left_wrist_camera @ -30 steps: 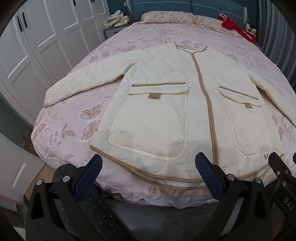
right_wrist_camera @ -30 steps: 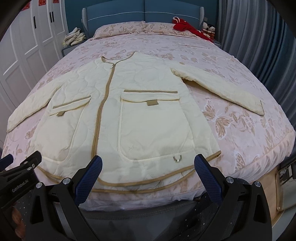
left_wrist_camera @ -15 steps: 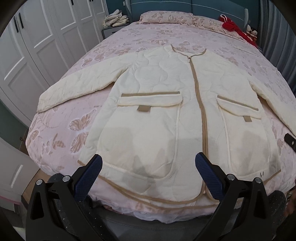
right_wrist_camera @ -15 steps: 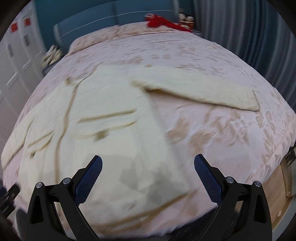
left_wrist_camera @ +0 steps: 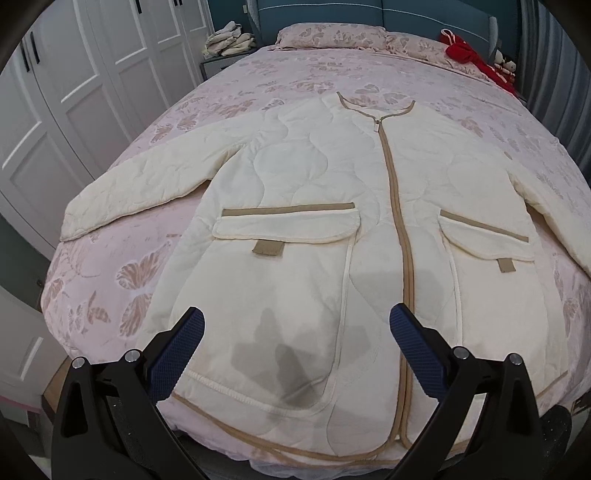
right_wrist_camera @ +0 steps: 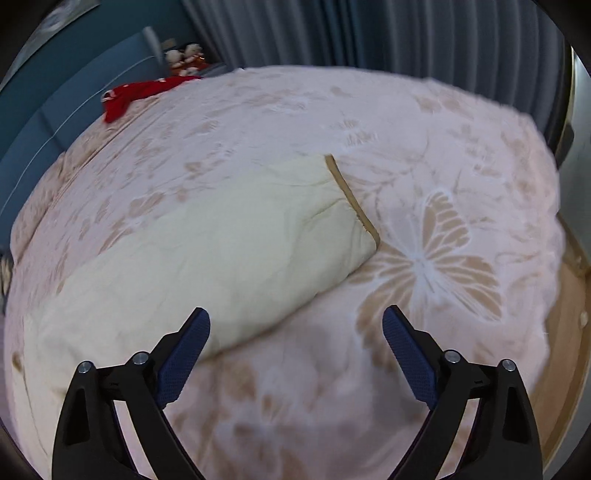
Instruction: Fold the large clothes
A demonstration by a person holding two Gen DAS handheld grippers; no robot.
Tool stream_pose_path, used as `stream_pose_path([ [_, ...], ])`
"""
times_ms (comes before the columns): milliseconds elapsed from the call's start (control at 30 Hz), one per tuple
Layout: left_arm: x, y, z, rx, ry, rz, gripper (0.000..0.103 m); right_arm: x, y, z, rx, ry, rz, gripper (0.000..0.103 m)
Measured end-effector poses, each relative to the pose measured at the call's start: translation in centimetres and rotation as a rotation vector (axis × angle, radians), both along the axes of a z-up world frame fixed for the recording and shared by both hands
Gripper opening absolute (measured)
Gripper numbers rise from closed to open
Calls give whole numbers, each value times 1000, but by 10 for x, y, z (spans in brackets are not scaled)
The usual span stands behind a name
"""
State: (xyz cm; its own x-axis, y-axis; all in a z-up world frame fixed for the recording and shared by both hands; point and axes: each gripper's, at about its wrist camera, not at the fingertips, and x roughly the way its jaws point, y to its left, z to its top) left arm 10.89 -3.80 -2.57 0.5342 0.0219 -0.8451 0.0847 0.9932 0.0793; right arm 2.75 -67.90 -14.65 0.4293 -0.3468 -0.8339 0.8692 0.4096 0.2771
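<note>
Jacket: we see the cream quilted jacket [left_wrist_camera: 306,229] spread flat and face up on the bed [left_wrist_camera: 229,96], filling the centre of the left wrist view, zip closed, collar toward the top of the frame and hem at the bottom edge. We judge it lies this way so that every edge can be reached before the first fold.
Sleeves: one sleeve [left_wrist_camera: 147,188] stretches to the left of the left wrist view; the other sleeve [right_wrist_camera: 207,251] runs from lower left to the centre of the right wrist view and ends in a tan cuff [right_wrist_camera: 352,195]. Both lie out from the body and flat on the bed, which we read as ready to be folded inward.
Left gripper: our left gripper [left_wrist_camera: 295,345] hangs over the hem at the bottom centre of its frame, its fingers spread wide and holding nothing. We judge it waits there so it can steady or pick up the lower edge.
Right gripper: our right gripper [right_wrist_camera: 295,345] points at the outstretched sleeve, also spread wide and empty, with one fingertip [right_wrist_camera: 184,350] over the sleeve's lower edge; we cannot tell if it touches. The view is slightly blurred.
Step in hand: we judge nothing is folded yet and that the right sleeve is likely the first piece to be taken.
Surroundings: a red garment [left_wrist_camera: 469,55] and pillows [left_wrist_camera: 332,35] sit at the top of the left wrist view, well apart from the jacket; white wardrobe doors [left_wrist_camera: 74,92] fill the upper left.
</note>
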Motion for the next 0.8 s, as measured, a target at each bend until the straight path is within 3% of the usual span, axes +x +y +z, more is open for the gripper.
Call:
stream_pose_path([
  [67,4,2,-2,-16,6,3,98,5,-3,-9,52,-20,-16,70],
  [133,8,5,-2,-22,7,7,98,11,-2,-8,41,-36,-26,53],
  [200,13,7,-3,-24,3,10,98,22,-3,-2,50,-46,-15,16],
  [233,14,10,-3,-27,1,13,98,29,1,9,44,-83,-4,13],
  [367,23,23,-1,-53,-15,38,98,69,51,85,-105,-204,163,11],
  [500,33,40,2,-100,-27,75,98,129,156,169,-195,-364,467,11],
  [600,42,57,8,-143,-45,111,98,170,240,202,-199,-433,683,11],
  [700,48,75,14,-177,-64,136,98,202,313,208,-143,-468,864,11],
  [800,52,99,18,-206,-78,168,98,238,399,189,-100,-430,1045,11],
])
